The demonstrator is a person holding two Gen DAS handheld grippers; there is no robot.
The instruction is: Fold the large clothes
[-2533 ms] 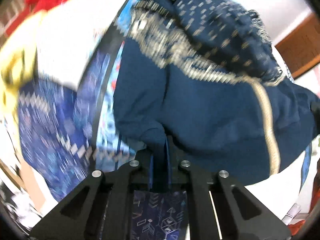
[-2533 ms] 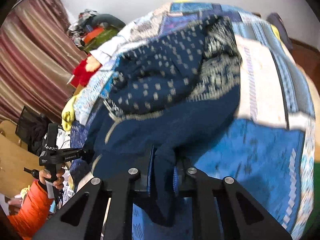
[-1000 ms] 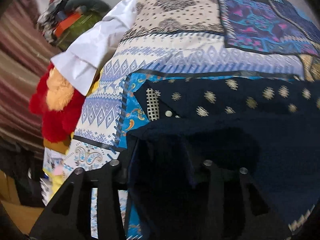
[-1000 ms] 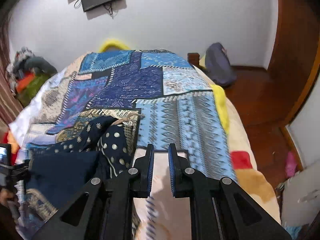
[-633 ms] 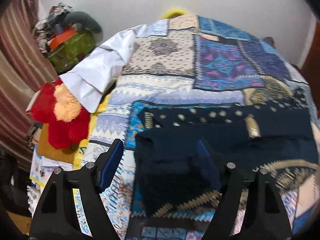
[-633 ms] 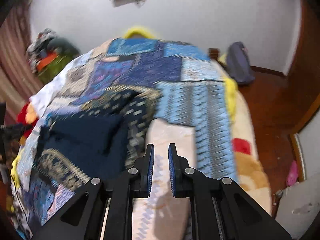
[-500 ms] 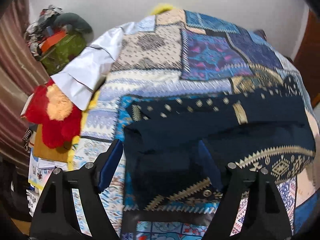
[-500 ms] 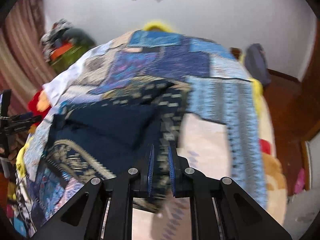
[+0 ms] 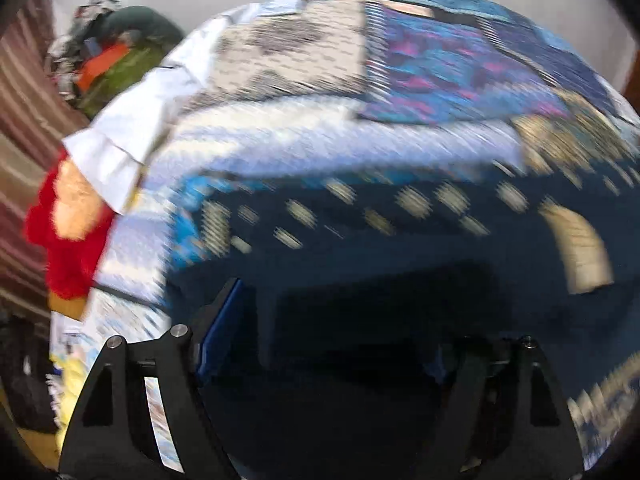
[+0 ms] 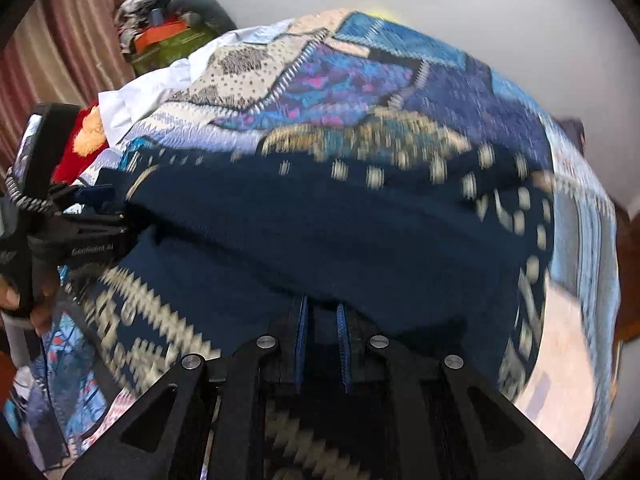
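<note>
A large navy garment (image 10: 340,232) with cream dots and a zigzag border lies partly folded on the patchwork bedspread (image 10: 344,80). In the left wrist view the garment (image 9: 400,248) fills the lower frame, blurred. My left gripper (image 9: 320,320) is open, its jaws wide apart low over the navy cloth at the garment's left edge. It also shows in the right wrist view (image 10: 100,216) at that edge. My right gripper (image 10: 322,320) has its jaws nearly together, with a narrow gap, right over the garment's near edge. I cannot tell whether cloth is between them.
A red and orange plush toy (image 9: 64,232) and a white sheet (image 9: 132,128) hang off the bed's left side. A pile of clothes and a green bag (image 10: 172,28) stand by the striped curtain (image 10: 48,52). A white wall lies behind the bed.
Both grippers have dropped low and close to the garment. The right one has swung left from the bed's right side to the garment's near edge. The left stays open.
</note>
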